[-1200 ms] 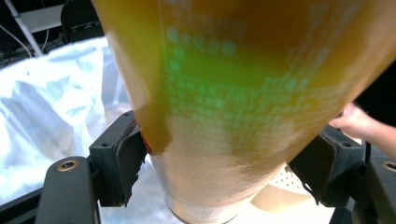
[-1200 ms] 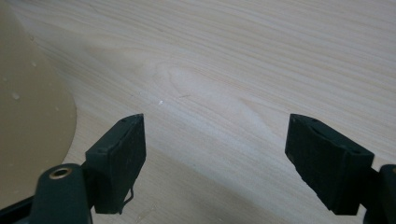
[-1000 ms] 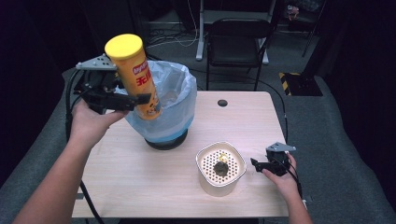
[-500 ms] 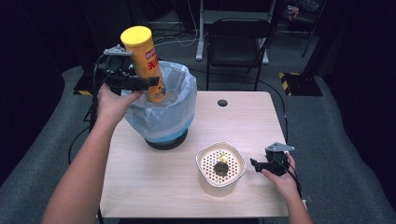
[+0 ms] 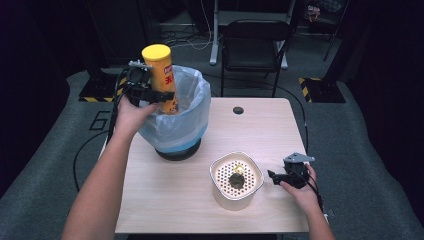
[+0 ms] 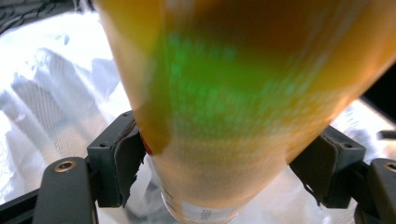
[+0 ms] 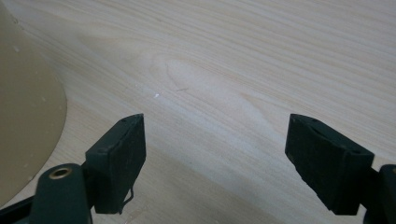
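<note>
**Left tongs lowering can into bin**

Left tongs [image 5: 162, 96] clamp the yellow can [image 5: 162, 77], pads pressed on both sides of its body; jaws have just been easing open a touch, can between them, contact holds. Can sits slightly tilted, lower end inside the bag-lined bin [image 5: 192, 127], lid end above the rim. Left gripper view: can [image 6: 233, 107] blurred, white liner behind it. Bin stands on the tabletop [image 5: 170, 195] at far left. Mid-right of it, a cream strainer bowl [image 5: 236, 180] with dark scraps inside. Right tongs [image 5: 275, 176] rest on the tabletop just beside the bowl, jaws apart, gripping nothing; bare wood between them in the right gripper view [image 7: 215, 154].
</note>
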{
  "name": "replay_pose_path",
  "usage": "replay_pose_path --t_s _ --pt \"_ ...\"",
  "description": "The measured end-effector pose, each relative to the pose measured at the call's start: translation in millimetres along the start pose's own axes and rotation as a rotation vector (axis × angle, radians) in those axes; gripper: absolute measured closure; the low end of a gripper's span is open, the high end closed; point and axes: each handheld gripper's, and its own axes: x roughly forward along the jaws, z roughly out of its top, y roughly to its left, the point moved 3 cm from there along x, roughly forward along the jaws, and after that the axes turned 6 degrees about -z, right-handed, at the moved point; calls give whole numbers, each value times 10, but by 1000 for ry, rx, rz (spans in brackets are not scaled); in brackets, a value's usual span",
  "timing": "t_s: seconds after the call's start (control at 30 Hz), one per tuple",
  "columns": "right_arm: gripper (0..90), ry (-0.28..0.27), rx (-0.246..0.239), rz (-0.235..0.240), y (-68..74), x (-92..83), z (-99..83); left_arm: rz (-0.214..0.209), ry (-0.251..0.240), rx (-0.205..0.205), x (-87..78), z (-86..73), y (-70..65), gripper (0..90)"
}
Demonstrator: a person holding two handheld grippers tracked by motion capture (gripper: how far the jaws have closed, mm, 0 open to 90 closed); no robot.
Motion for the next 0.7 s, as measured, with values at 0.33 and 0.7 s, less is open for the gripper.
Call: replay_pose_path --t_s 0.33,0.7 --pt "200 -8 6 -4 14 -18 11 80 19 21 -100 -43 -15 114" --pt "199 -6 2 -4 1 -46 -8 -57 -147 18 -742 -335 -134 153"
